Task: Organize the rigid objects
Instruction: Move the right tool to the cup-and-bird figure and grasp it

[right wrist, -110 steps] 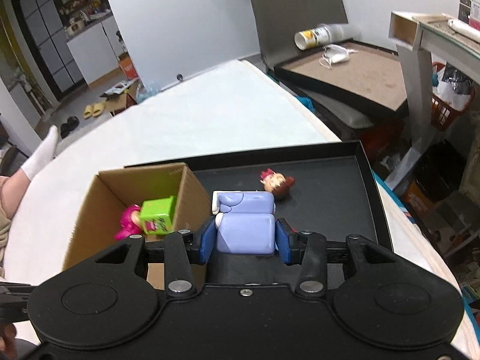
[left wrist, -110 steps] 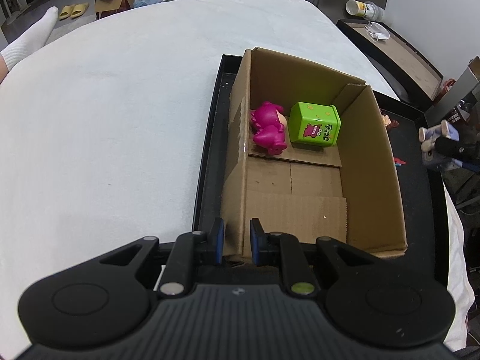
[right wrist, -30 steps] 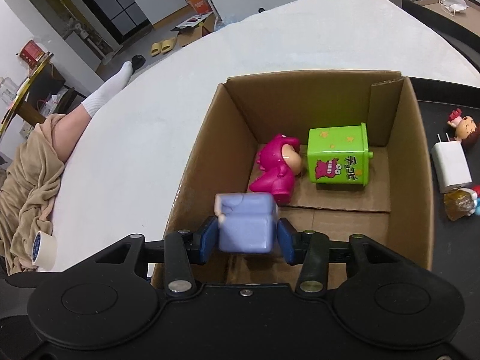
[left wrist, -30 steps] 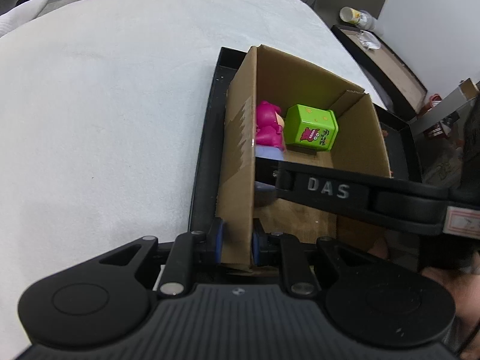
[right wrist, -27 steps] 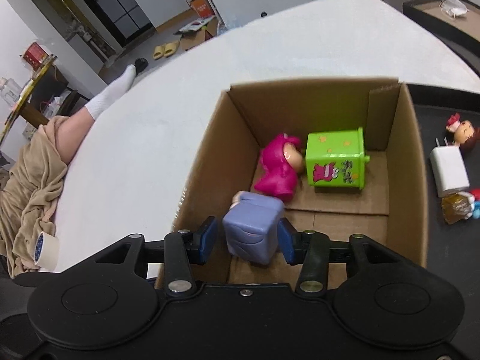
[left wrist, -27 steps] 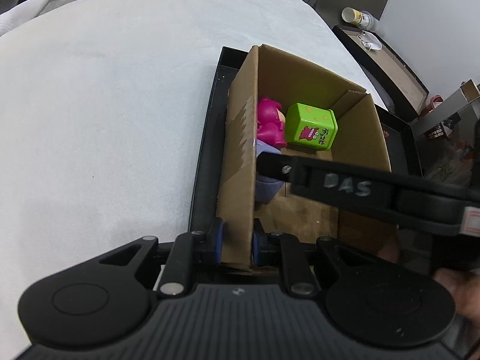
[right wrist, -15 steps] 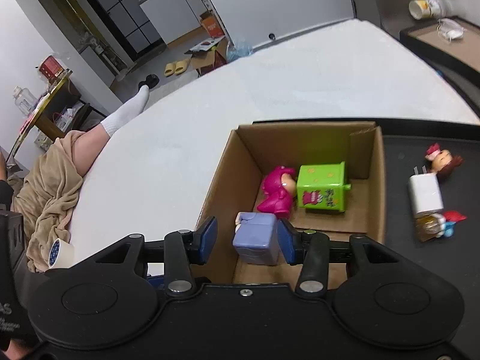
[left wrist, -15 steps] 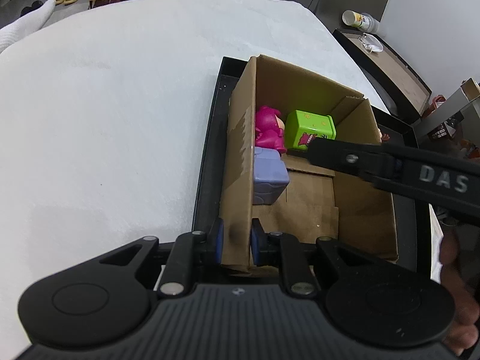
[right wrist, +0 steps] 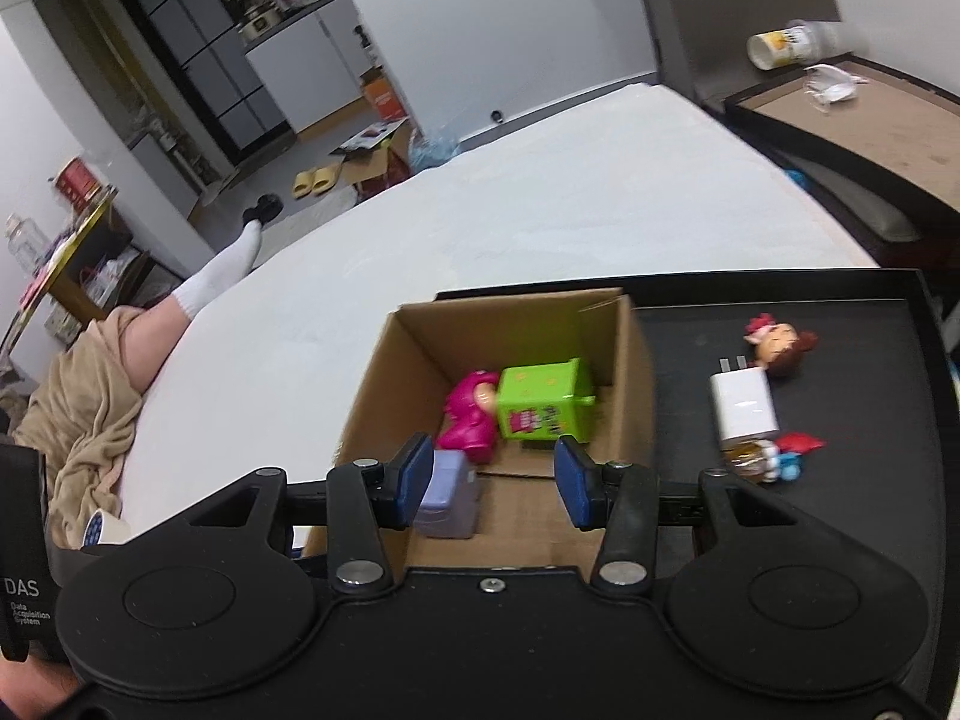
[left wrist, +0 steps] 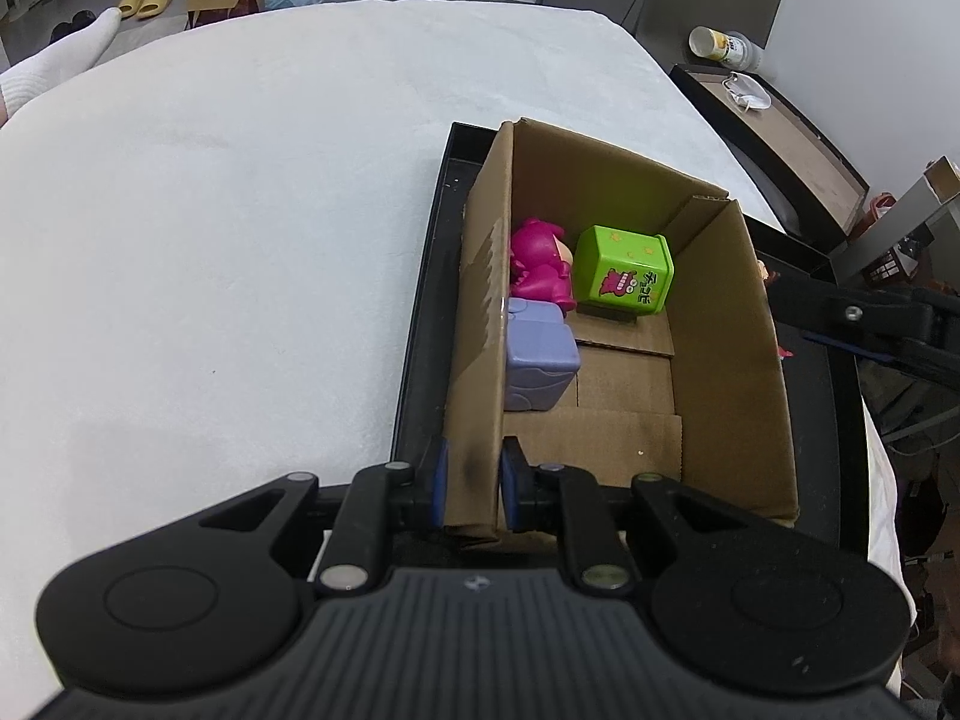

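Note:
A cardboard box (left wrist: 726,360) stands on a black tray (left wrist: 420,324). Inside it lie a lilac block toy (left wrist: 537,360), a magenta figure (left wrist: 537,270) and a green cube toy (left wrist: 624,279). My left gripper (left wrist: 471,483) is shut on the box's near left wall. My right gripper (right wrist: 495,483) is open and empty, raised above the near side of the box (right wrist: 372,396); the lilac toy (right wrist: 447,501) lies below its left finger. The magenta figure (right wrist: 471,411) and green cube (right wrist: 543,399) sit farther back.
On the tray (right wrist: 870,396) right of the box lie a white charger (right wrist: 744,408), a small doll head (right wrist: 777,345) and a small red and blue figure (right wrist: 774,456). The white table (left wrist: 210,240) spreads to the left. A side table with a cup (right wrist: 792,45) stands at the far right.
My right gripper opened and let the lilac toy drop into the box, then lifted and drew back toward the right. My left gripper kept its hold on the box wall.

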